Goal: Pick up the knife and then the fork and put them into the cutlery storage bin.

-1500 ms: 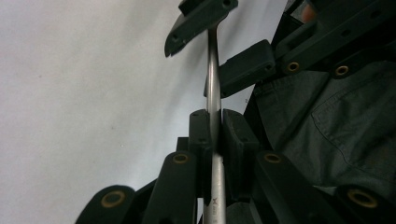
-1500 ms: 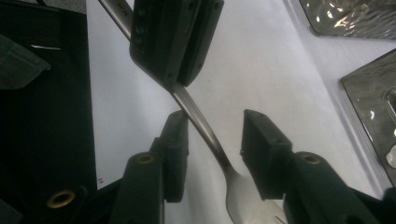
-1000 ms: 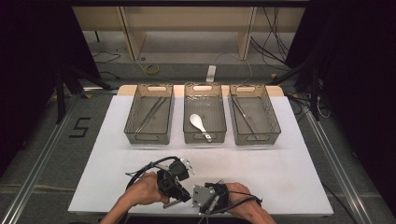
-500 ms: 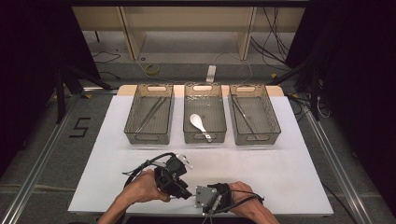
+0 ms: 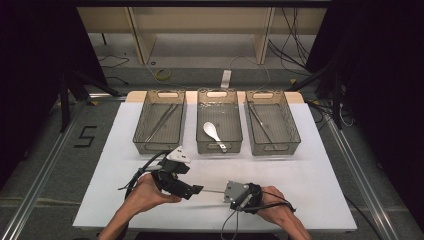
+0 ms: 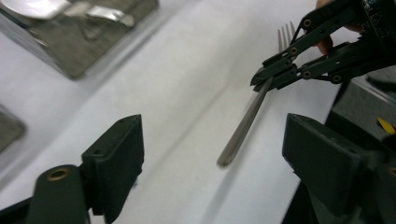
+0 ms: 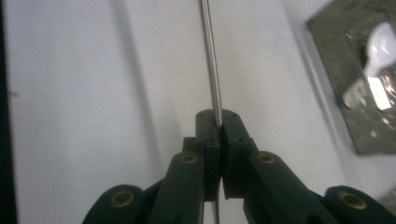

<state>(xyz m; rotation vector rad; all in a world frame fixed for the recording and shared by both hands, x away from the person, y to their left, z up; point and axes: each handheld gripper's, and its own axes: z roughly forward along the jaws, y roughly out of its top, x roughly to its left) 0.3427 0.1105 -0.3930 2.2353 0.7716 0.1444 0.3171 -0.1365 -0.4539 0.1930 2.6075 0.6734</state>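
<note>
Two hand-held grippers are working over the near part of the white tabletop [image 5: 310, 165], and we are holding one in each hand. Our right hand-held gripper [image 5: 223, 191] is staying out of nothing: it is clenched on a metal fork [image 6: 252, 112], pinching it just below the tines. In the right gripper view we are seeing the fork's handle [image 7: 210, 60] running straight out from between the closed jaws, above the tabletop. In the left gripper view the same fork is hanging from the right hand-held gripper [image 6: 261, 77], tines up by the far jaws, handle slanting down toward us.

Our left hand-held gripper [image 5: 199, 189] is released; its jaws have just been opening. In the left gripper view they are standing wide apart [image 6: 212, 154], with the handle end of the fork lying between them and touching neither pad. In the high view the two hand-held grippers are facing each other, tips close.

Beyond them three clear bins are sitting in a row: the left bin [image 5: 142, 145], the middle bin [image 5: 239, 145] with a white spoon [image 5: 212, 133] inside, and the right bin [image 5: 295, 142].
</note>
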